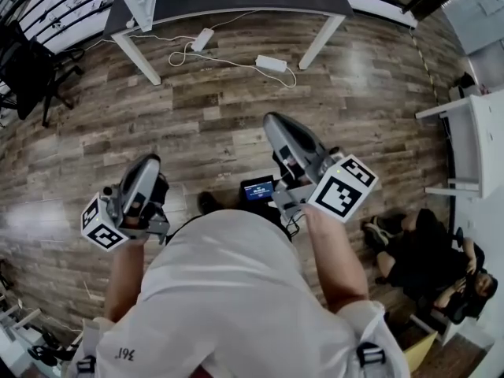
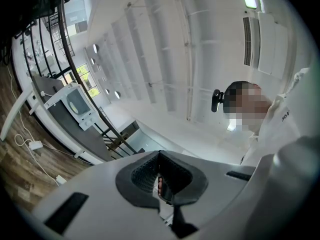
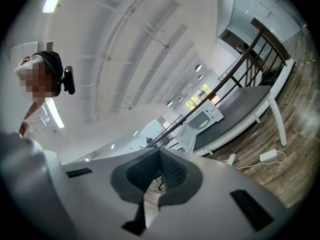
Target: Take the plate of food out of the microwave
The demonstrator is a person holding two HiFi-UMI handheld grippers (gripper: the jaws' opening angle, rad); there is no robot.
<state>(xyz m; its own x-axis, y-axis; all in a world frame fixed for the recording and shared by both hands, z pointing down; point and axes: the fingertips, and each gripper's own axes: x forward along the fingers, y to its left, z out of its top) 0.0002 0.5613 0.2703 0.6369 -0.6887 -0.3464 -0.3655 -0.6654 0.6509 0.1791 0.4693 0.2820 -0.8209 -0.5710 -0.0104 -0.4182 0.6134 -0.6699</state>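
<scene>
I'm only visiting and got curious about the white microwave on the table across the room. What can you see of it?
The microwave is a white, boxy countertop model. It stands upright on the dark top of a white-legged table. Its door seems to be swung open to one side. A pale oval shows in the front opening, too small to identify. A narrow strip beside the opening may be the controls. As far as the views show, nothing but the table touches it.

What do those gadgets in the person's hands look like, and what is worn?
Both are smooth grey shells, the left gripper and the right gripper, with black ribbed pads inside. Each carries a white cube with black square markers. The person wears a white short-sleeved shirt.
</scene>
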